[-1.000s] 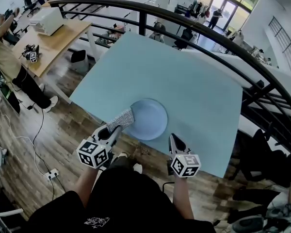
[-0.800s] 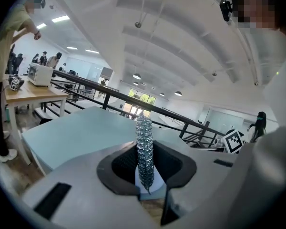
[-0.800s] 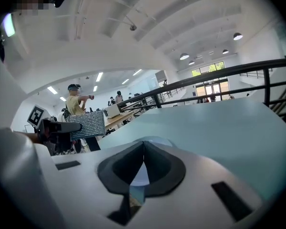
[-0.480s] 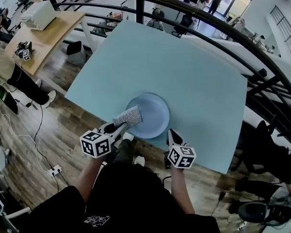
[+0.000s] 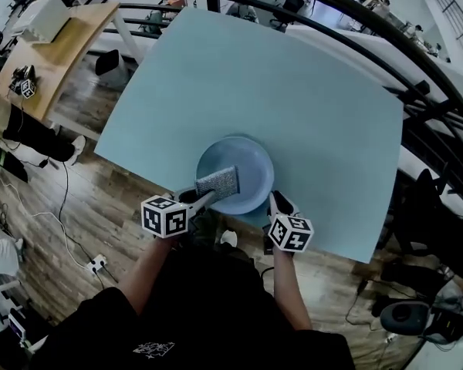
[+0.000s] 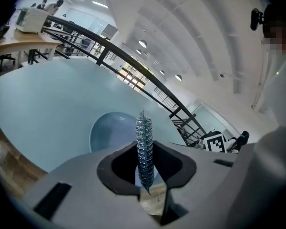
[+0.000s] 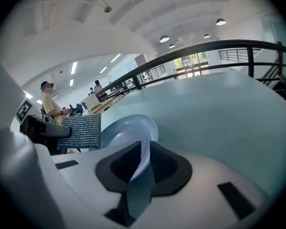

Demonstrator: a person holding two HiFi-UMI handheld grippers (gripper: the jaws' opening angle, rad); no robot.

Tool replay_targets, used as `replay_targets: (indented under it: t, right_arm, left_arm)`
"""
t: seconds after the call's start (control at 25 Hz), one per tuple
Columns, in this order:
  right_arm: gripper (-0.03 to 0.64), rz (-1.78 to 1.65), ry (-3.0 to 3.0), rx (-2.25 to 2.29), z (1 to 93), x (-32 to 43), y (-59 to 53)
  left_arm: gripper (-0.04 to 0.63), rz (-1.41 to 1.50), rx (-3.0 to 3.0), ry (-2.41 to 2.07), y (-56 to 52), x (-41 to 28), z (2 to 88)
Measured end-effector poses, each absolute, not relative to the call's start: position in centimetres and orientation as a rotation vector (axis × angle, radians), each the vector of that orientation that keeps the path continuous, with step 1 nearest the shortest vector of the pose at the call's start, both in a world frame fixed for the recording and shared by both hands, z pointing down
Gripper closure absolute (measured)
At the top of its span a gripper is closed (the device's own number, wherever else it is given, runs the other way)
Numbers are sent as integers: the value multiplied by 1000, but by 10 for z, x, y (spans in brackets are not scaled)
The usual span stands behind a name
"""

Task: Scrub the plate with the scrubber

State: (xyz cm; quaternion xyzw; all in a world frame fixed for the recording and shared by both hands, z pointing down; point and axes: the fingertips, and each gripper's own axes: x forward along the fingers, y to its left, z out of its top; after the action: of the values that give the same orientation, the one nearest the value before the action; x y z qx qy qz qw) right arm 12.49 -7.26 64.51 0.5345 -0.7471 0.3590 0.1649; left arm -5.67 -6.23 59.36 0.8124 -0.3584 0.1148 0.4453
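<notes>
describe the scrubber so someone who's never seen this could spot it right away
On the big pale blue table, find the round light blue plate near its front edge. Over the plate's near-left part is the scrubber, a small rectangular pad of silvery woven mesh clamped in the left gripper. It is the only grey, glittery, textured thing; all around it is smooth and blue.

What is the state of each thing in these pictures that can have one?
left tool, shut on the scrubber.
right tool, shut on the rim of the plate.
scrubber, gripped at one end, over the plate's left part.
plate, on the table near its front edge, rim gripped.
</notes>
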Motion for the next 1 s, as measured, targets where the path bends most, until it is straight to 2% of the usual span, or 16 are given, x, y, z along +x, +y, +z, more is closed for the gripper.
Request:
replay_targets:
  t: [0.08, 0.12, 0.84, 1.0]
  right_arm:
    - [528, 1049, -2103, 1530, 652, 124, -76]
    - [526, 1059, -2090, 1531, 655, 123, -77]
    - [525, 1230, -1966, 1591, 696, 134, -99]
    - [562, 1260, -1959, 1610, 700, 134, -102]
  left_arm:
    - [505, 304, 2000, -854, -66, -54, 601]
    - [505, 312, 1992, -838, -67, -52, 605]
    - [505, 400, 1789, -625, -84, -6, 655]
    - [505, 345, 1702, -601, -87, 5, 662]
